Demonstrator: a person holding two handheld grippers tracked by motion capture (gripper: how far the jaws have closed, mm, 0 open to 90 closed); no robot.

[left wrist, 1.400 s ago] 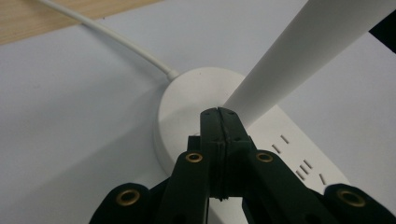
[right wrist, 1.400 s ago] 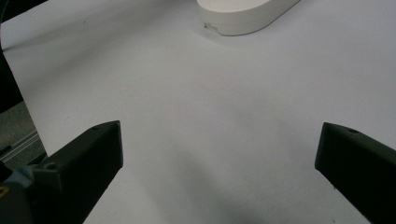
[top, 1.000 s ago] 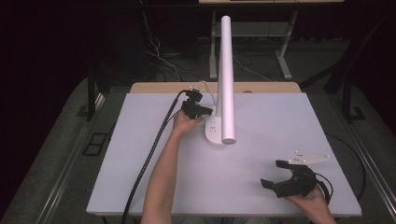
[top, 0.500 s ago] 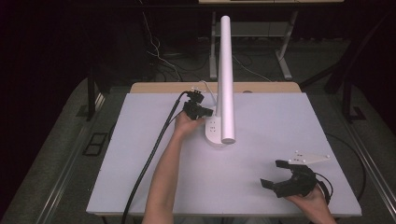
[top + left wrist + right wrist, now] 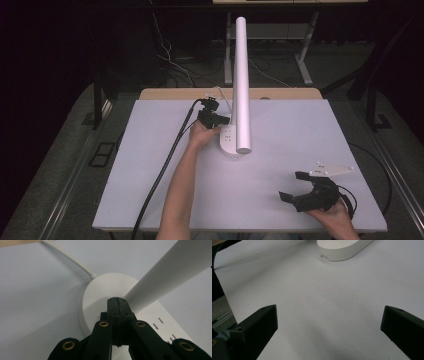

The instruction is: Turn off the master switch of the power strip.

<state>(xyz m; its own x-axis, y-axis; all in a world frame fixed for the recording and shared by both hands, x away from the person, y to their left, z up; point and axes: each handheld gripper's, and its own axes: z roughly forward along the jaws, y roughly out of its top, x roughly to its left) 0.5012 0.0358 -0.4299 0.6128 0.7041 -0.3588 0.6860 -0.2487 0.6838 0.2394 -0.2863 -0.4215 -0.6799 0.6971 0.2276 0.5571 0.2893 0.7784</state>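
A white lamp (image 5: 239,95) stood mid-worktop (image 5: 150,165); bare surface lay open on both sides and toward the near edge.

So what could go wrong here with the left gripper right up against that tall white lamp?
The left gripper, fingers shut, sits over the lamp base beside the tall white tube. A sideways nudge might tip or slide the lamp, since the tube looks top-heavy. The lamp cord trailing off the back could snag if the base shifts. The right gripper rests open, too far off to steady it.
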